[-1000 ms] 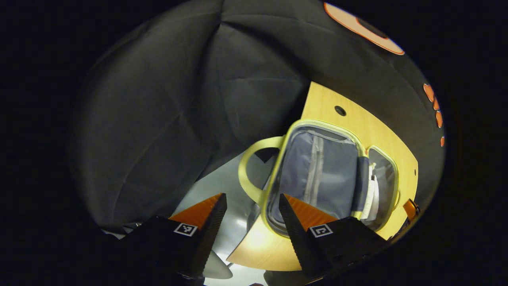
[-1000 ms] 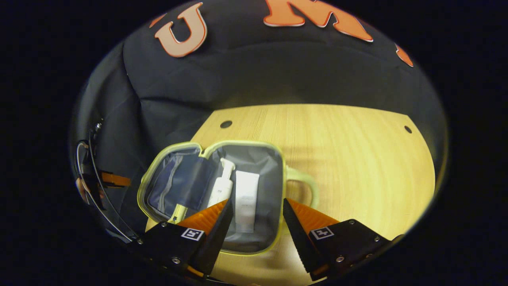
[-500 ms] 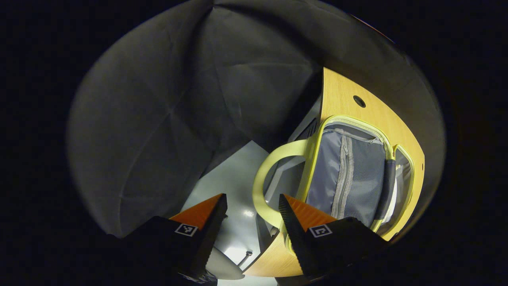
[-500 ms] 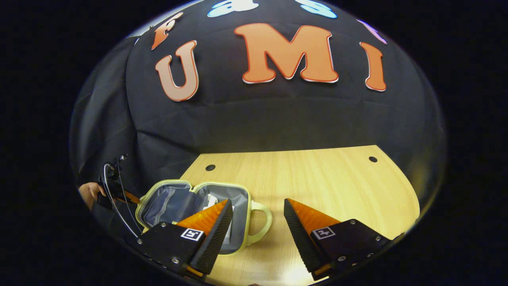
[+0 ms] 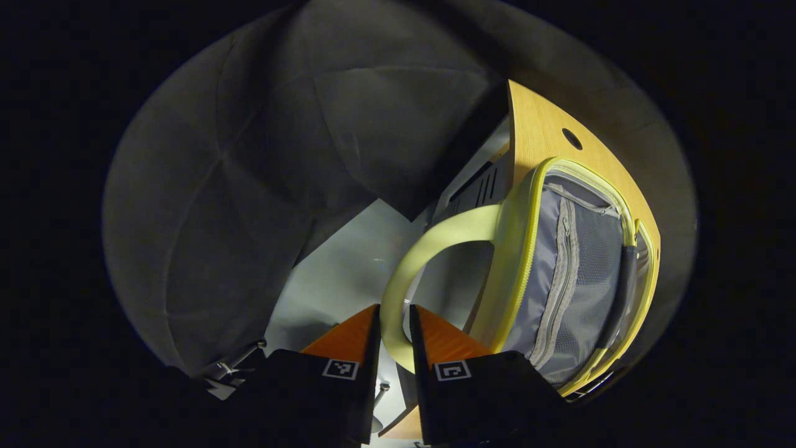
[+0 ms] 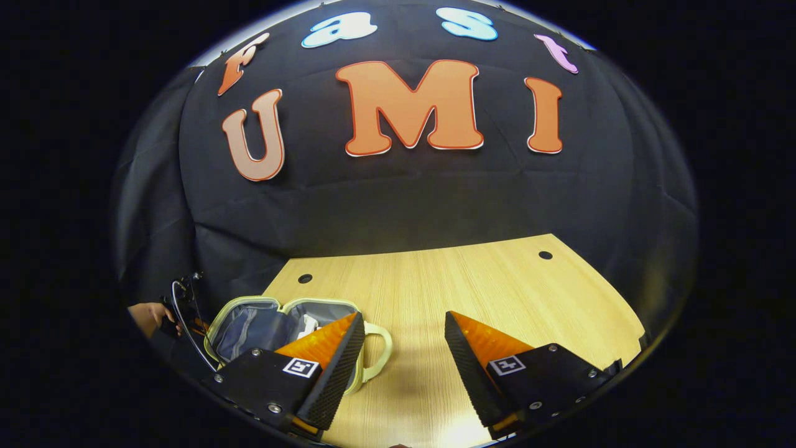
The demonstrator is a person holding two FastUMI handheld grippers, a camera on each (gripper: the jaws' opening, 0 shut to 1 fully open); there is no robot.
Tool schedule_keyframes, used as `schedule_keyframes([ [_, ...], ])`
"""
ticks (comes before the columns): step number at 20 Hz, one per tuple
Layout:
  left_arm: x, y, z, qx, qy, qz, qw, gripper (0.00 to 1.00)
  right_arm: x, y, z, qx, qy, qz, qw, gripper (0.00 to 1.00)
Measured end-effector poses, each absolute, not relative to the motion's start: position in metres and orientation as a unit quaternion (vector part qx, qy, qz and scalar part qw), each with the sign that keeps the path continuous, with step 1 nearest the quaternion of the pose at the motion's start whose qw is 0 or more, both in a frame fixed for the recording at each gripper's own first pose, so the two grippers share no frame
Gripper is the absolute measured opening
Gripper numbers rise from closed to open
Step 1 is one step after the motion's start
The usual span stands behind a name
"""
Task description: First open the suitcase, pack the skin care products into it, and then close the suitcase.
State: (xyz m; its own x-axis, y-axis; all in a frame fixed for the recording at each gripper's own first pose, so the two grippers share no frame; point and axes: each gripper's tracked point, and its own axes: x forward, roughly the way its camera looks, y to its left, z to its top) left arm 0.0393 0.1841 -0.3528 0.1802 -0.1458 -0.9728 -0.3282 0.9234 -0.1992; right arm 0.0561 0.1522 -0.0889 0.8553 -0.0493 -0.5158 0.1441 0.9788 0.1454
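In the left gripper view, the left claw is pinching the pale yellow handle of the suitcase, both fingers pressed on it. The suitcase lies open on the wooden bench, at 3 o'clock. In the right gripper view, the right claw is spread wide and holds nothing; the open suitcase lies at 8 o'clock, with something white inside.

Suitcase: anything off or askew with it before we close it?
Nothing damaged or spilled. The suitcase lies open at the table edge, its handle overhanging, pinched by the left tool. The right tool hangs open, apart.
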Motion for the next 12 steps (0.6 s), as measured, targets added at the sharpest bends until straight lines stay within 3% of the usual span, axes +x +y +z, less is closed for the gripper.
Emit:
schedule_keyframes([
  [1,0.042,0.18,-0.352,-0.192,0.638,0.056,0.744,0.29,0.054,0.152,-0.089,0.089,0.265,-0.05,0.959,0.85],
  [2,0.042,0.181,-0.35,-0.194,0.631,0.05,0.749,0.22,0.053,0.15,-0.089,0.087,0.265,-0.051,0.959,0.85],
  [4,0.046,0.182,-0.348,-0.198,0.62,0.056,0.757,0.22,0.051,0.149,-0.091,0.084,0.266,-0.047,0.959,0.85],
  [5,0.047,0.18,-0.343,-0.199,0.614,0.059,0.762,0.14,0.053,0.149,-0.091,0.082,0.266,-0.042,0.96,0.85],
  [12,0.058,0.186,-0.242,-0.122,0.55,0.051,0.824,0.13,0.059,0.135,-0.088,0.09,0.259,-0.021,0.961,0.85],
])
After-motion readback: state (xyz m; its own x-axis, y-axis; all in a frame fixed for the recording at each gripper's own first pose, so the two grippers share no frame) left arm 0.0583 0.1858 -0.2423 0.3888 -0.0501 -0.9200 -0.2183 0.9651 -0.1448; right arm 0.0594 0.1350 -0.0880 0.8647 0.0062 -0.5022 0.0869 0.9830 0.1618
